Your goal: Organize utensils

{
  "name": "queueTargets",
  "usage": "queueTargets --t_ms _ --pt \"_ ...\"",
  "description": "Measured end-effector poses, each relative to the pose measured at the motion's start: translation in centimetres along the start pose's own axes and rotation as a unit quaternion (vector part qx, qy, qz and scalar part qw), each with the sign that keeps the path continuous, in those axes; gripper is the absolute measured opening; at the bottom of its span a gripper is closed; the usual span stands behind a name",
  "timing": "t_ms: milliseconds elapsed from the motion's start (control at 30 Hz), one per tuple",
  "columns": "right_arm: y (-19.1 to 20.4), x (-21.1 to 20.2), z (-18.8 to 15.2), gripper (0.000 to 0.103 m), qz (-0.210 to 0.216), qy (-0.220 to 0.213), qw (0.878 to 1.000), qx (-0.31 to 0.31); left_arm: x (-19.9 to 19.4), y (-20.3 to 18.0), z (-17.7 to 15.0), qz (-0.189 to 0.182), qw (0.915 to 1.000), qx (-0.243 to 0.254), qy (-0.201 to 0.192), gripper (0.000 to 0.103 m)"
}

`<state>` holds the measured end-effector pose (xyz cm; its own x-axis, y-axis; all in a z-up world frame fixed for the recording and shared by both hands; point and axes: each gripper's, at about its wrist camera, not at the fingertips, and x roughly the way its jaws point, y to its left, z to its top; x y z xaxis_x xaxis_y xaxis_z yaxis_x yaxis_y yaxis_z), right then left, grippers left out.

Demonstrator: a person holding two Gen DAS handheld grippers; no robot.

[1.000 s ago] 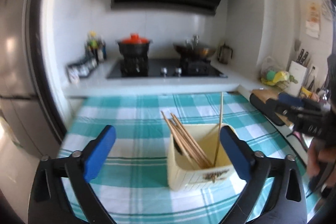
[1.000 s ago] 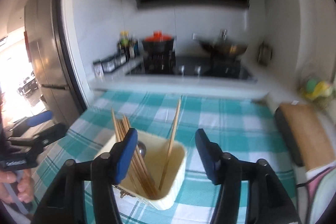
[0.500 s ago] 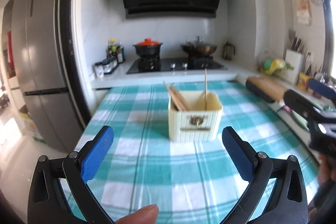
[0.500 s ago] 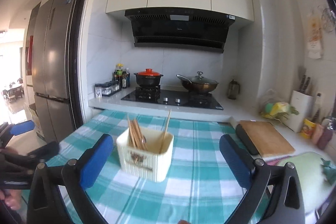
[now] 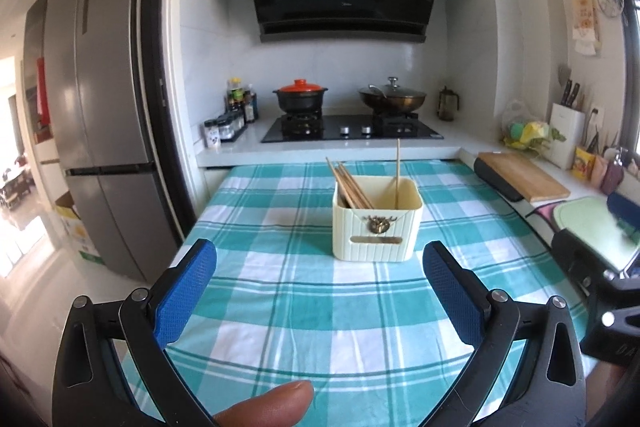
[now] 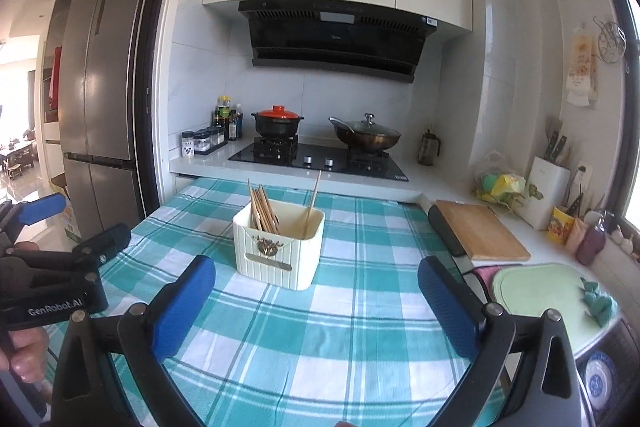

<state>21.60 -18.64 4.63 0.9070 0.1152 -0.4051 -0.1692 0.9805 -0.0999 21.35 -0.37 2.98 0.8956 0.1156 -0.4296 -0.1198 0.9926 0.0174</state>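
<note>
Pulled back and up from the cream ribbed plastic utensil box [image 5: 377, 225] since a second ago, when both sets of fingers hovered close over its rim; now well apart from it, with the whole teal-and-white checked tablecloth [image 5: 320, 327] in view. Left gripper [image 5: 320, 293] spread wide, blue pads empty. Right gripper [image 6: 316, 301] likewise released, grasping nothing, seen also at the right edge of the left wrist view.

Judged near done, perhaps finished: no loose utensil visible on the cloth in either view. Inside the box, a bundle of brown wooden chopsticks [image 5: 349, 183] leaning against the left wall, tips fanned above the rim, and a single pale thin stick [image 5: 397, 173] standing nearly upright toward the right side, apart from the bundle. Possibly a darker utensil low behind the bundle, too hidden to name. Left to do, if anything: gathering the lone stick with the rest.

Beyond, wooden cutting board [image 6: 482, 235] on the counter, untouched.
</note>
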Motion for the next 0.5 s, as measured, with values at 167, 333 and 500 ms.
queueTargets --t_ms 167,333,500 --pt "0.2 -0.3 0.1 0.103 0.015 0.018 0.999 0.022 -0.9 0.3 0.3 0.008 1.0 -0.002 0.002 0.103" --pt "0.4 -0.9 0.0 0.103 0.022 0.021 0.999 0.034 -1.5 0.8 0.6 0.002 1.0 -0.007 0.001 0.103" --pt "0.3 -1.4 0.2 0.103 0.025 0.019 0.999 0.044 -1.9 0.7 0.8 -0.001 1.0 -0.008 0.0 0.103"
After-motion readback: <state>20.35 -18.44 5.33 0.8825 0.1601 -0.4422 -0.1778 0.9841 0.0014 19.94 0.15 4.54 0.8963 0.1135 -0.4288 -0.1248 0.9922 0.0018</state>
